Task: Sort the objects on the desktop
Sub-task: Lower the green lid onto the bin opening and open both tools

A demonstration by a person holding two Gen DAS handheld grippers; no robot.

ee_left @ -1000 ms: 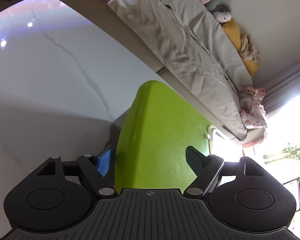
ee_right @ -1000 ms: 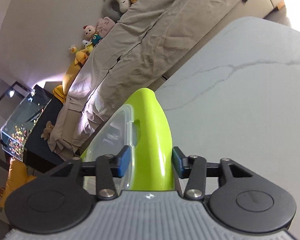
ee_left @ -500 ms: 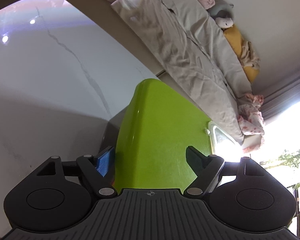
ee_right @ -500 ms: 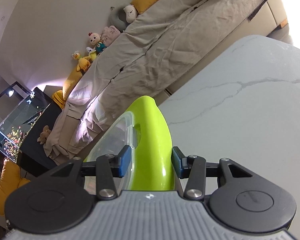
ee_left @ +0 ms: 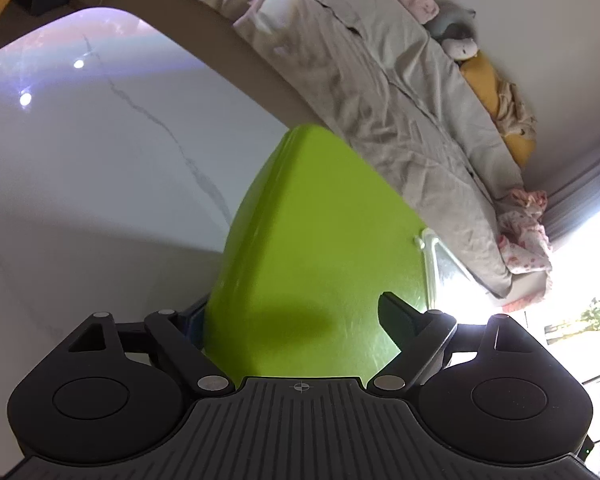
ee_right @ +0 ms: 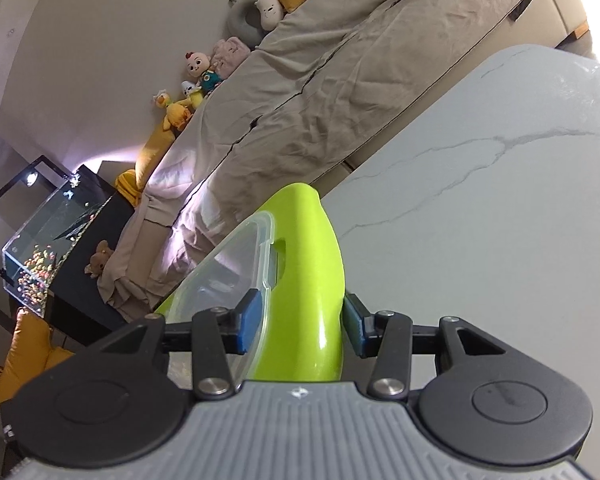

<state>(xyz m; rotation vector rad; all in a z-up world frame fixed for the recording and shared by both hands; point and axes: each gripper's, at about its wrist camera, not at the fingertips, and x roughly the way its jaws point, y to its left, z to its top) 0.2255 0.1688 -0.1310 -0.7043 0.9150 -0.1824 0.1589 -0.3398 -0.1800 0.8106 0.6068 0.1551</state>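
Observation:
A lime-green plastic box (ee_left: 320, 256) with a clear lid (ee_right: 220, 276) fills the middle of both wrist views. It is held off the white marble table (ee_left: 100, 184) and tilted. My left gripper (ee_left: 296, 320) is shut on one end of the box, its fingers pressed on either side. My right gripper (ee_right: 300, 320) is shut on the other end, its blue pads (ee_right: 249, 320) clamping the lid edge and the green side wall. What is inside the box is hidden.
The marble table (ee_right: 500, 232) spreads under the box. Behind it runs a sofa with a grey cover (ee_right: 340, 92) and soft toys (ee_right: 204, 72). A glass tank (ee_right: 48, 248) on a dark cabinet stands at the left. A bright window (ee_left: 580, 272) glares at the right.
Both grippers have lifted and tipped with the green box, so more of the sofa and wall shows behind it. The grip on the box is unchanged.

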